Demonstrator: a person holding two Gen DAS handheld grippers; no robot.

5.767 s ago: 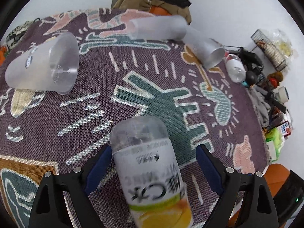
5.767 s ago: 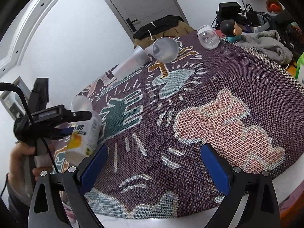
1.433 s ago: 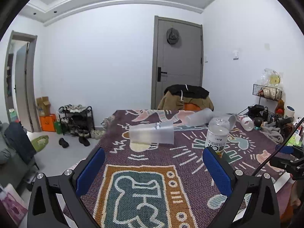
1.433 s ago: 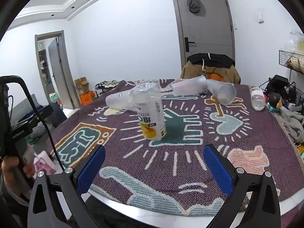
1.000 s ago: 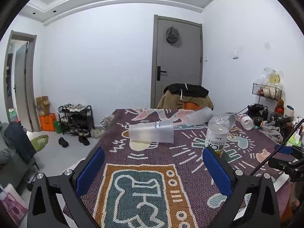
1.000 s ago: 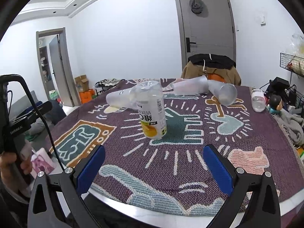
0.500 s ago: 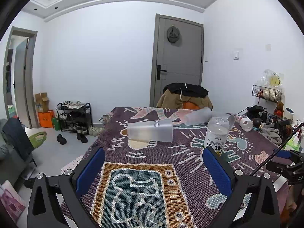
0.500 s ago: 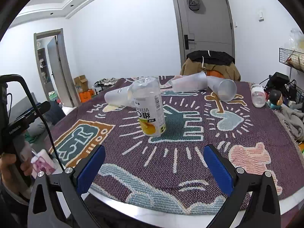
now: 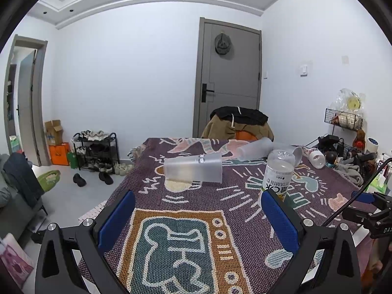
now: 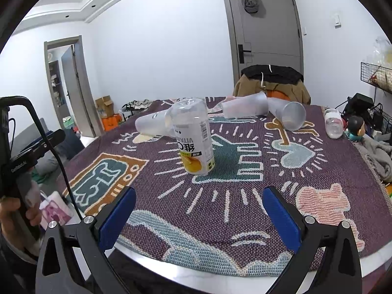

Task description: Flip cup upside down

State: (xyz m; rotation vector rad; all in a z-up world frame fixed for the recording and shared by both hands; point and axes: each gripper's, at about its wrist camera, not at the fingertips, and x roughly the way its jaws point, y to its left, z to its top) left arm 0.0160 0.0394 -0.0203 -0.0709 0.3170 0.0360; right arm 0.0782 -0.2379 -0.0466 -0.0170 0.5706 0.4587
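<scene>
The cup stands upside down on the woven cloth, base up, ahead of the right gripper and slightly to its left, well clear of its fingers. It is clear plastic with a white label, the printed lettering inverted and an orange picture near the cloth. From the left gripper, the cup sits ahead and to the right.

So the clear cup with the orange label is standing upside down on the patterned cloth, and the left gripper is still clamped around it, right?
Not quite. The clear cup with the orange label does stand upside down on the patterned cloth, but the left gripper is open and holds nothing; the left wrist view shows the cup standing apart from it.
</scene>
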